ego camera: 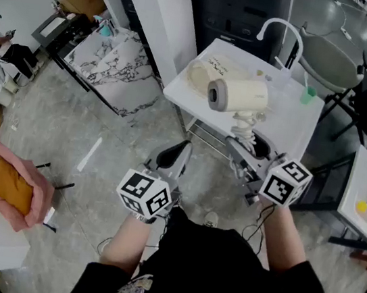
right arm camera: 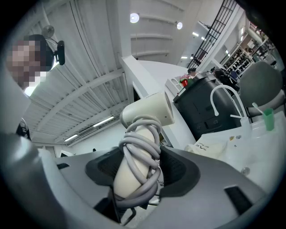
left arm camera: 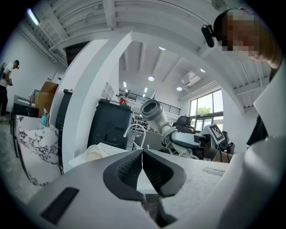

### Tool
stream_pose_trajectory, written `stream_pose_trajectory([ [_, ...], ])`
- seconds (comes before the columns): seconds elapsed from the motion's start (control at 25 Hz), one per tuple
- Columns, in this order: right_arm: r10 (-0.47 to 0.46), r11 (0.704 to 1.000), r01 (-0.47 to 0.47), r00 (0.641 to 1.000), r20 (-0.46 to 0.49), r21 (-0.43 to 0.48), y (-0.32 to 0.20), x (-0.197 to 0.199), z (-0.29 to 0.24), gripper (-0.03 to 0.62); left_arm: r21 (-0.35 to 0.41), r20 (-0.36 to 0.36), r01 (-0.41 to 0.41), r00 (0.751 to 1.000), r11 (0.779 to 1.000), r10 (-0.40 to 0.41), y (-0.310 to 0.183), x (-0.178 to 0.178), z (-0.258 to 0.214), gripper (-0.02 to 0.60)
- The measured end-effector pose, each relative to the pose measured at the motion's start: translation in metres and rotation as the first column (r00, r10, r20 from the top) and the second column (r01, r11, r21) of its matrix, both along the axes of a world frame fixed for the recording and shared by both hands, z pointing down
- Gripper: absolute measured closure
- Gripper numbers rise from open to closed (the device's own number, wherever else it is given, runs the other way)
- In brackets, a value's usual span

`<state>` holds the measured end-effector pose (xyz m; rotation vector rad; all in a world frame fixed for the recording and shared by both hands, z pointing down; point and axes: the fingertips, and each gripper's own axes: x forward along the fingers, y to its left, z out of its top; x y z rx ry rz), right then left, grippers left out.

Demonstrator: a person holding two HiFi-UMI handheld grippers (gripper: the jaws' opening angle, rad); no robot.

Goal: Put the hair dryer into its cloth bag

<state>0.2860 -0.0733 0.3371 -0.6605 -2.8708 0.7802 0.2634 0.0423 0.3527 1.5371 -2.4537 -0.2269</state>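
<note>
A cream hair dryer (ego camera: 239, 95) with its grey cord wound round the handle is held up over the white table (ego camera: 289, 127). My right gripper (ego camera: 247, 140) is shut on that handle. In the right gripper view the cord-wrapped handle (right arm camera: 138, 163) sits between the dark pads, with the barrel (right arm camera: 149, 109) above them. The beige cloth bag (ego camera: 207, 71) lies on the table's far left part, behind the dryer; it also shows in the right gripper view (right arm camera: 213, 145). My left gripper (ego camera: 173, 160) hangs below the table's front edge, jaws shut with nothing in them (left arm camera: 142, 167).
A green cup (ego camera: 308, 95) and a white bent tube (ego camera: 283, 29) stand at the table's far side. Beyond it are a grey chair (ego camera: 329, 62) and a black cabinet (ego camera: 238, 7). A marble-patterned table (ego camera: 114, 64) stands at the left.
</note>
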Motion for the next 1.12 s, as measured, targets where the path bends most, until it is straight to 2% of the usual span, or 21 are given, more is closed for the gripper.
stream_pose_trajectory([
  [0.48, 0.015, 0.999, -0.016, 1.000, 0.026, 0.028, 0.000, 0.002, -0.005, 0.339, -0.018, 0.023, -0.001, 1.000, 1.000, 0.002, 0.005, -0.003, -0.001, 0.575],
  [0.64, 0.024, 1.000, -0.024, 1.000, 0.015, 0.017, -0.002, 0.000, -0.003, 0.339, -0.049, 0.044, 0.003, 0.999, 0.999, -0.001, 0.011, -0.003, 0.002, 0.486],
  [0.88, 0.045, 0.999, -0.045, 0.999, 0.002, -0.011, -0.005, -0.006, 0.003, 0.341, -0.068, 0.048, 0.004, 0.999, 0.998, -0.001, 0.019, -0.011, 0.009, 0.449],
  [1.12, 0.079, 0.997, -0.080, 0.997, -0.022, -0.014, -0.010, -0.024, 0.008, 0.341, -0.071, 0.037, -0.006, 0.999, 0.997, 0.009, 0.025, -0.033, 0.011, 0.442],
])
